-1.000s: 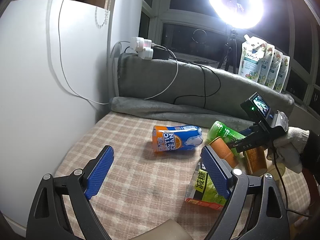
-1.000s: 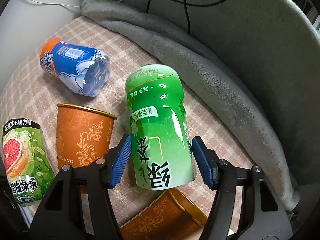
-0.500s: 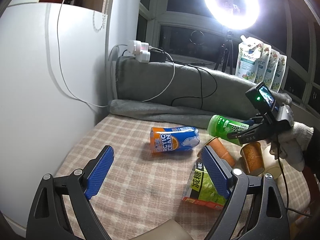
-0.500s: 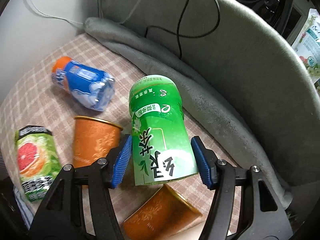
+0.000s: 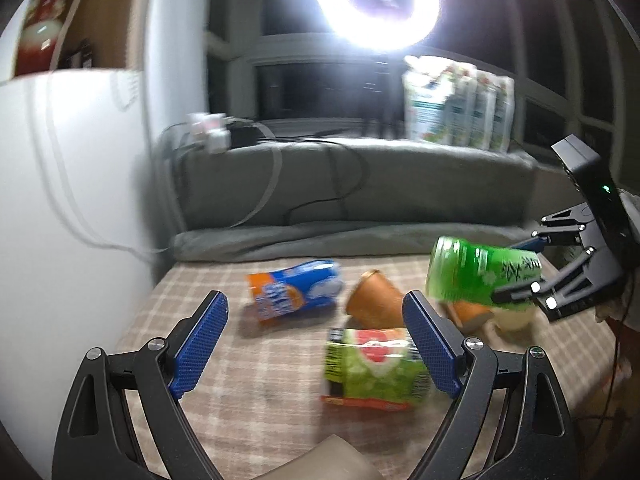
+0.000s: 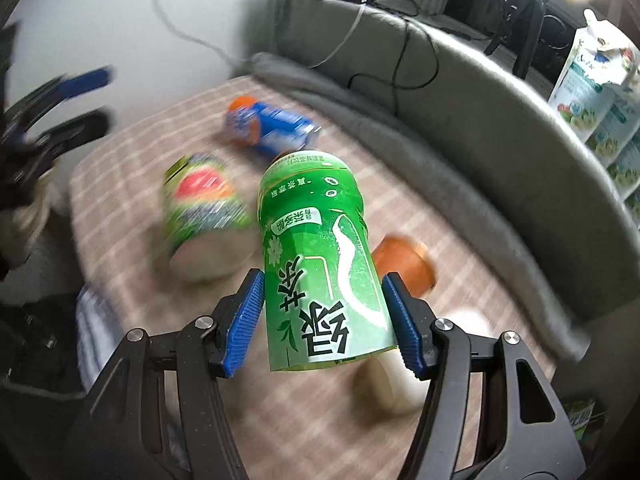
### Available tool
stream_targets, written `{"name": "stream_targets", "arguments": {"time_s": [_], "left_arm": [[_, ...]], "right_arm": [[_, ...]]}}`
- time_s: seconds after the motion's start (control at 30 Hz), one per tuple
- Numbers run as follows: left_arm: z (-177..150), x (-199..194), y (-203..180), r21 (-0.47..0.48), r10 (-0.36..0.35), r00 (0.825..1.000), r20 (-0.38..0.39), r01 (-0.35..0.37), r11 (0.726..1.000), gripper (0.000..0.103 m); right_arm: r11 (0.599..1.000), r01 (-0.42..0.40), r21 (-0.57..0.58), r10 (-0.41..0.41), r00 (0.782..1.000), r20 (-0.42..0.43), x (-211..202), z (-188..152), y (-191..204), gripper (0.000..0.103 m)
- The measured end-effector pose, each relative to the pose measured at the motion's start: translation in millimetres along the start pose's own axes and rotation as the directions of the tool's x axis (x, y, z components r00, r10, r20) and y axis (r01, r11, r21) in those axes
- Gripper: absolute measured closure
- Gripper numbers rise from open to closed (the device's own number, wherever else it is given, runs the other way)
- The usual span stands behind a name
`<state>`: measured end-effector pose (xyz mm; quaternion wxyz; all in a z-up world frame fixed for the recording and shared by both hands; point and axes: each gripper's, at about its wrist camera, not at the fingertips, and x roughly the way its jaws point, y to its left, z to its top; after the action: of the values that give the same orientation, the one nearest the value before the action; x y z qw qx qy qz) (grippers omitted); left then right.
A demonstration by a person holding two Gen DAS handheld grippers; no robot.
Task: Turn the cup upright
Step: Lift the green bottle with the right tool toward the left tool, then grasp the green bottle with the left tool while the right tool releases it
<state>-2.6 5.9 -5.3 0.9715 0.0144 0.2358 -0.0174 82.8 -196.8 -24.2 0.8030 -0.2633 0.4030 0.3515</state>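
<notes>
Above checked tablecloth (image 6: pixel 460 216), right tongs (image 6: pixel 324 316) clamp green cup (image 6: pixel 320 264); left tongs (image 5: pixel 316 344) wide

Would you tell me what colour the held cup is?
Green with white lettering, clearest in the right wrist view: cup in the right gripper.

Right tool (image 6: pixel 323 320) clamped shut on its load; left tool (image 5: pixel 316 344) spread wide

A home room at night, set up for filming. A checked tablecloth (image 5: pixel 248 384) covers a table pushed against a grey padded sofa back (image 5: pixel 360 184). Behind the sofa back, a bright ring light (image 5: pixel 378 4) stands before dark windows (image 5: pixel 304 92), beside refill pouches (image 5: pixel 456 104).
</notes>
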Motion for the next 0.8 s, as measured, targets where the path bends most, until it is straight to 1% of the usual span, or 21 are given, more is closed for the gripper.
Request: {"name": "stream_targets", "arguments": {"time_s": [0.03, 0.13, 0.23, 0.3, 0.43, 0.5, 0.6, 0.63, 0.73, 0.8], "left_arm": [[0.2, 0.5, -4.9, 0.017, -0.023, 1.000, -0.007, 0.024, 1.000, 0.014], [-0.2, 7.1, -23.3, 0.079, -0.103, 0.993, -0.062, 0.108, 0.991, 0.014], [-2.9, 12.2, -45.3, 0.168, -0.173, 0.978, -0.120, 0.191, 0.967, 0.014], [-5.5, 14.5, -60.1, 0.224, -0.226, 0.960, -0.166, 0.260, 0.939, 0.014], [-9.3, 17.3, -81.0, 0.299, -0.284, 0.927, -0.245, 0.351, 0.887, 0.014], [-9.6, 21.0, -92.8, 0.325, -0.302, 0.911, -0.279, 0.386, 0.863, 0.014], [-11.3, 25.3, -108.5, 0.369, -0.323, 0.884, -0.337, 0.440, 0.819, 0.014], [-11.6, 27.3, -112.1, 0.380, -0.322, 0.880, -0.350, 0.448, 0.809, 0.014], [-14.2, 34.0, -124.9, 0.426, -0.316, 0.861, -0.399, 0.479, 0.767, 0.014], [-15.5, 38.5, -134.1, 0.453, -0.312, 0.847, -0.431, 0.502, 0.737, 0.014]], "right_arm": [[1.000, -0.025, 0.000, 0.025, 1.000, -0.006, -2.8, -8.8, 4.2, 0.040], [0.997, -0.081, -0.006, 0.081, 0.996, -0.029, -3.3, -30.2, 15.4, 0.040], [0.993, -0.115, -0.033, 0.113, 0.992, -0.048, -0.8, -48.5, 25.9, 0.040], [0.987, -0.160, -0.029, 0.158, 0.986, -0.054, 3.1, -57.3, 25.5, 0.040], [0.975, -0.218, -0.037, 0.216, 0.974, -0.069, 13.3, -70.4, 21.7, 0.039], [0.970, -0.239, -0.038, 0.235, 0.968, -0.082, 21.5, -75.6, 22.8, 0.039], [0.966, -0.255, -0.038, 0.250, 0.963, -0.097, 32.5, -82.0, 21.6, 0.038], [0.966, -0.258, -0.032, 0.254, 0.962, -0.099, 37.0, -83.7, 20.6, 0.038], [0.972, -0.236, -0.020, 0.233, 0.968, -0.093, 41.4, -85.5, 14.6, 0.035], [0.974, -0.226, -0.008, 0.225, 0.972, -0.068, 37.4, -88.0, 10.3, 0.029]]}}
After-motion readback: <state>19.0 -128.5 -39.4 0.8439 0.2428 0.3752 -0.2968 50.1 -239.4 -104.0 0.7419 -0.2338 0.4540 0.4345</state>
